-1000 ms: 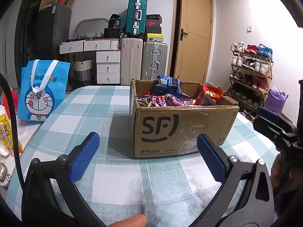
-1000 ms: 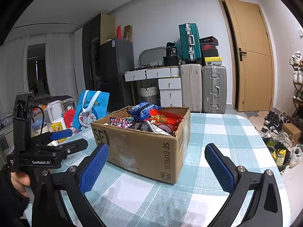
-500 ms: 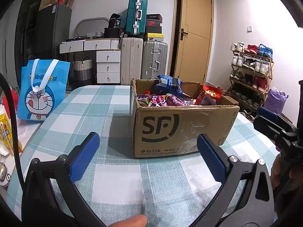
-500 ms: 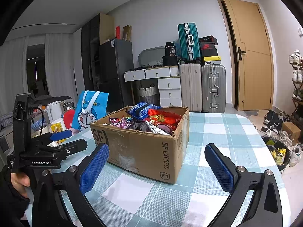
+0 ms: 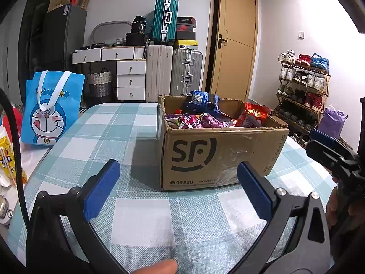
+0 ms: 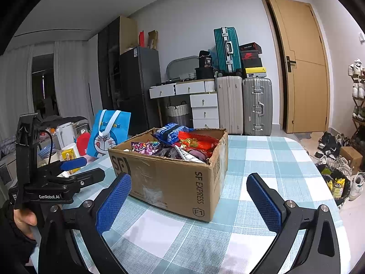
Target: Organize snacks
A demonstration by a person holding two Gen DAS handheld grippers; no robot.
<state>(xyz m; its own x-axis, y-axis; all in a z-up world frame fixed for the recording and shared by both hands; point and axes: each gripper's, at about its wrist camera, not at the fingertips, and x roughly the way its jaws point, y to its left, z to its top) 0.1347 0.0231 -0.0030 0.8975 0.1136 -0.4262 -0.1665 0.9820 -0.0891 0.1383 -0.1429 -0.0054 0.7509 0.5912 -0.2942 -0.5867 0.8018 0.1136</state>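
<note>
An open cardboard SF box stands on the checked table, full of snack packets: a blue packet, purple packets and a red packet. The box also shows in the right wrist view. My left gripper is open and empty, above the table in front of the box. My right gripper is open and empty, in front of the box's right corner. Each gripper shows in the other's view, the right one and the left one.
A blue Doraemon bag stands at the table's left edge, with a yellow packet and a kettle nearby. The checked tablecloth covers the table. Suitcases, drawers, a door and a shoe rack stand behind.
</note>
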